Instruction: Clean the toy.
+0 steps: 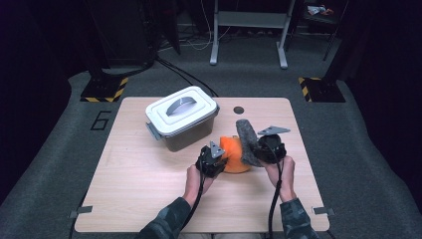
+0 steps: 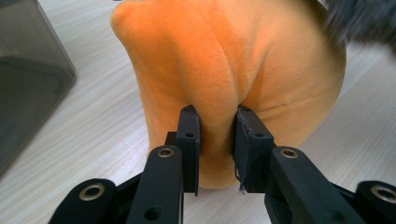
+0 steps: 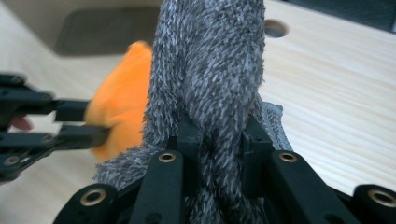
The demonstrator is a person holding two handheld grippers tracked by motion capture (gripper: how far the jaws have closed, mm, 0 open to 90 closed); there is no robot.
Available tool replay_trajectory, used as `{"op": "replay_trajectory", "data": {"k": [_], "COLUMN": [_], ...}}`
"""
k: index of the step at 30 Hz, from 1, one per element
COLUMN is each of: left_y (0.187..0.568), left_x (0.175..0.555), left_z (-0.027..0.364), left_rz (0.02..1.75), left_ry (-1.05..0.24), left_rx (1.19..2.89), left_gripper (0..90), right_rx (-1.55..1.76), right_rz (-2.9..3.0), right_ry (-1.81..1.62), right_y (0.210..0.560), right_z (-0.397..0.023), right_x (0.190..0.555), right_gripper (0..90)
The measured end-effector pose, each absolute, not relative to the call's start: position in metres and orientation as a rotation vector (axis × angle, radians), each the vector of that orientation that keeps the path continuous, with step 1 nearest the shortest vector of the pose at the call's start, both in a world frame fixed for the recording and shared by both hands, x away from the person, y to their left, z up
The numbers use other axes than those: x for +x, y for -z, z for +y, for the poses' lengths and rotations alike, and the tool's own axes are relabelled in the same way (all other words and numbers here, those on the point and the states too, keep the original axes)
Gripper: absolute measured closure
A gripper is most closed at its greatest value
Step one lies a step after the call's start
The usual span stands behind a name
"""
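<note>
Orange plush cloth (image 1: pixel 234 155) lay bunched near the table's middle, slightly toward five o'clock from the centre, and the left gripper (image 1: pixel 213 158) had clamped a fold of it. In the left gripper view the two black jaws pinched a ridge of the orange plush (image 2: pixel 224 70) hard enough to crease it, while the cloth's upper part ran off the top edge of that view. From above, the gripper bodies covered much of the orange cloth, so its full outline was hard to make out.

At three o'clock of it, touching it, the right gripper (image 1: pixel 259 149) was closed on a grey fuzzy cloth (image 1: pixel 246 139), one end of which stood up toward twelve o'clock. In the right gripper view the grey pile (image 3: pixel 210 79) filled the space between the jaws and hid the pads, and its top was cut off by the frame; the left gripper's jaws (image 3: pixel 70 123) showed at nine o'clock against the orange cloth (image 3: pixel 121 102).

At ten o'clock of the cloths, near them, a grey lidded box (image 1: pixel 182 118) sat on the wooden table (image 1: pixel 149 199). Its pale lid with a handle was shut, and its dark walls let nothing of the inside be seen. Its wall (image 2: pixel 28 79) showed blurred and cropped at the left gripper view's nine o'clock edge.
</note>
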State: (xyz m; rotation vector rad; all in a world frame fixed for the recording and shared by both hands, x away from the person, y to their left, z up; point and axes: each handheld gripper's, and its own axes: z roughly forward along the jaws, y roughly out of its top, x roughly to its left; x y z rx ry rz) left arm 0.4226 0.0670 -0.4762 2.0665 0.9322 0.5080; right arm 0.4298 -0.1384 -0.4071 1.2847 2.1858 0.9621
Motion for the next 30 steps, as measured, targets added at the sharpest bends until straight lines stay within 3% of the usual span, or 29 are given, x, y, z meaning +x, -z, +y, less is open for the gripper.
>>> {"op": "replay_trajectory", "data": {"k": [5,13,15,18,23,30], "left_y": [0.476,0.478,0.482,0.486,0.484,0.471], "left_x": [0.426,0.425,0.425,0.427,0.427,0.419], "left_z": [0.071,0.075,0.074,0.072,0.067,0.067], "left_rz": [0.936,0.912,0.915,0.892,0.910,0.899], "left_ry": [-0.478,-0.463,-0.470,-0.493,-0.486,-0.414], "left_rx": [2.051,2.098,2.110,2.119,2.105,2.069], "left_gripper": [70.6,50.7,49.2,56.3,79.2,82.7], "right_rx": [1.294,1.274,1.285,1.279,1.285,1.303], "right_rz": [2.237,2.232,2.230,2.230,2.211,2.186], "right_ry": [-0.872,-0.826,-0.818,-0.819,-0.836,-0.833], "right_y": [0.426,0.425,0.425,0.426,0.425,0.414], "right_z": [-0.126,-0.126,-0.125,-0.125,-0.127,-0.134], "right_x": [0.442,0.449,0.451,0.453,0.454,0.446], "right_gripper": [74.0,74.1,74.1,74.0,74.0,74.0]}}
